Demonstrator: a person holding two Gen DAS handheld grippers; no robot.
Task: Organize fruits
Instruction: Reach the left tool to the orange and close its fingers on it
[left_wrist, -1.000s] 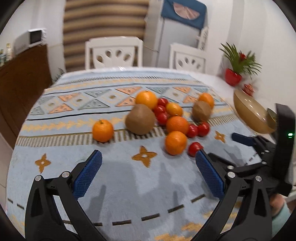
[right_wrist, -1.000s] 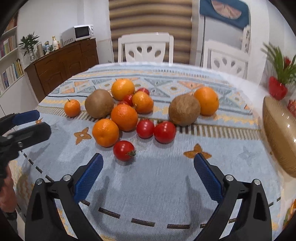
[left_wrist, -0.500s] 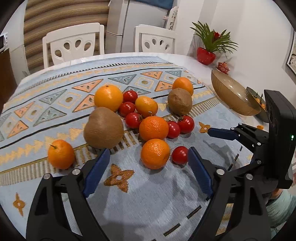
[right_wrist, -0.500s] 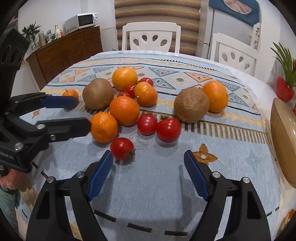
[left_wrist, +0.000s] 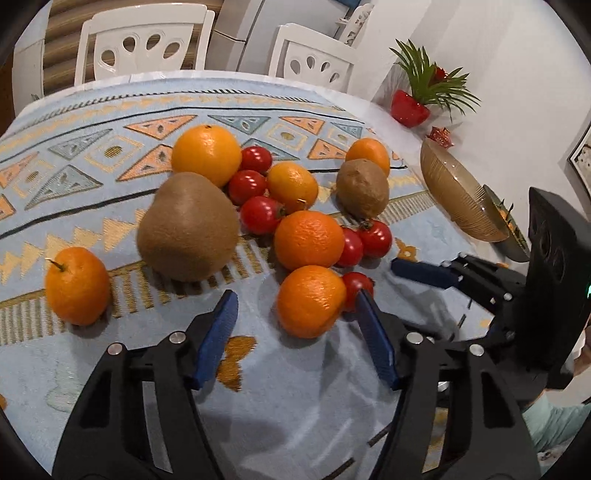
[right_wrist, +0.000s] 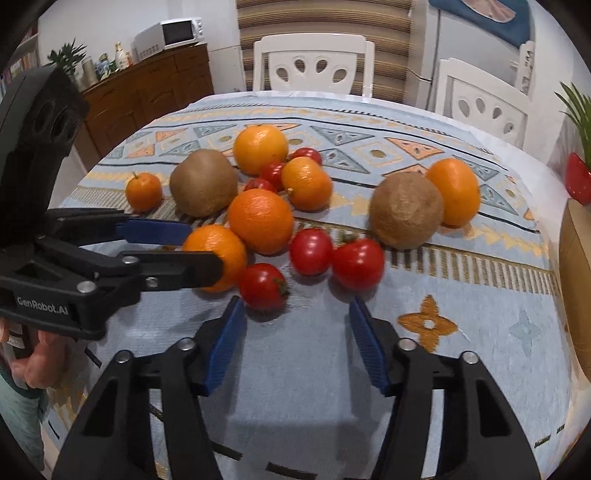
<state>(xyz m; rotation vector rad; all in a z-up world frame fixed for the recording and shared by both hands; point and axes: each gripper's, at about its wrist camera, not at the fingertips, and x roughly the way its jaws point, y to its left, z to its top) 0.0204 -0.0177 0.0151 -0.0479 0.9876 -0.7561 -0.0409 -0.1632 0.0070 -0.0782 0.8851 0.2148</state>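
Oranges, two brown kiwis (left_wrist: 188, 227) (left_wrist: 364, 188) and several red tomatoes lie clustered on the patterned tablecloth. My left gripper (left_wrist: 295, 301) is open, its blue pads on either side of the front orange (left_wrist: 310, 301) without clamping it; from the right wrist view this left gripper (right_wrist: 205, 251) straddles the same orange (right_wrist: 218, 254). My right gripper (right_wrist: 295, 304) is open just short of the tomatoes. The nearest tomato (right_wrist: 263, 286) sits by its left fingertip, and two more tomatoes (right_wrist: 311, 251) (right_wrist: 357, 264) lie just beyond. Nothing is between its pads.
An amber ribbed bowl (left_wrist: 458, 199) stands at the table's right edge, with a second dish behind it. A small mandarin (left_wrist: 77, 286) lies apart at the left. White chairs stand at the far side, a red plant pot (left_wrist: 410, 109) at far right. A hand (right_wrist: 33, 365) holds the left gripper.
Both grippers have moved forward and down toward the fruit. The left one now brackets the front orange, and both sets of fingers have narrowed somewhat.
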